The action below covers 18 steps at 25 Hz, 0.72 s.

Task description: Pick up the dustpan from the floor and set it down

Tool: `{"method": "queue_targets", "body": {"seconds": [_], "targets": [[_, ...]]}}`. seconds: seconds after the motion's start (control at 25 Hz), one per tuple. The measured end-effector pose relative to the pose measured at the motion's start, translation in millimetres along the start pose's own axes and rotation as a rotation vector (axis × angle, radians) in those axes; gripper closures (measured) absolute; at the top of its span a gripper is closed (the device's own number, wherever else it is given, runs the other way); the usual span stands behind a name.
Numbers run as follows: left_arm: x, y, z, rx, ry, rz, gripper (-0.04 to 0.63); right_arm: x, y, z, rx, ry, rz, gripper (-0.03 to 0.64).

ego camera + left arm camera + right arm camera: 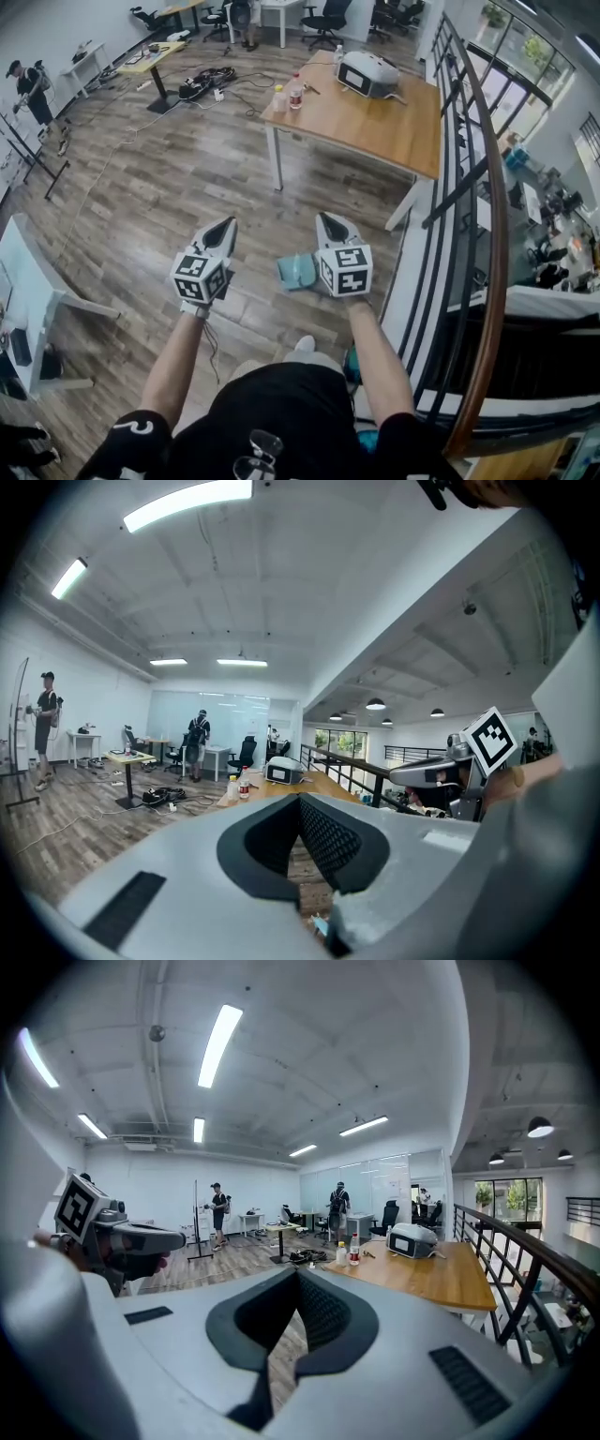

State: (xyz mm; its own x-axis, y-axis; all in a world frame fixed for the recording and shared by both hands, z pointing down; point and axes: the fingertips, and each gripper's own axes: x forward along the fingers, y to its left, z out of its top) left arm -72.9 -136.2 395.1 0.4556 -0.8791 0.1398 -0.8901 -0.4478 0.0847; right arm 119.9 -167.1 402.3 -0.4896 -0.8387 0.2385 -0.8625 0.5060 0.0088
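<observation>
A teal dustpan [296, 272] lies on the wooden floor just ahead of the person's feet, partly hidden behind the marker cube of my right gripper [324, 218]. That gripper is held above the dustpan, pointing forward, its jaws shut with nothing between them. My left gripper [228, 223] is level with it to the left, over bare floor, and its jaws are also shut and empty. In the left gripper view a sliver of teal [321, 926] shows under the left gripper [300, 799]. The right gripper view shows only the room beyond my right gripper [298, 1274].
A wooden table [375, 127] stands ahead with bottles [295, 94] and a white appliance [368, 73] on it. A dark railing [469, 197] runs along the right. A white desk [28, 281] stands at the left. Cables [206, 82] and people are at the far end.
</observation>
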Motion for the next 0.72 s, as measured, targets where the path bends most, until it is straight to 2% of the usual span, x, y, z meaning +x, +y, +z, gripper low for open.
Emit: {"method": "queue_targets", "body": {"seconds": [0.28,0.72], "targets": [[25.5,-11.7,1.5,-0.006,0.006,0.011,0.598,13.7,-27.9,5.0,0.007,0.002,0.023,0.626],[49.8,11.0,11.9,-0.020,-0.011,-0.030,0.598,33.9,-24.6,8.9,0.008,0.018,0.003,0.626]]}}
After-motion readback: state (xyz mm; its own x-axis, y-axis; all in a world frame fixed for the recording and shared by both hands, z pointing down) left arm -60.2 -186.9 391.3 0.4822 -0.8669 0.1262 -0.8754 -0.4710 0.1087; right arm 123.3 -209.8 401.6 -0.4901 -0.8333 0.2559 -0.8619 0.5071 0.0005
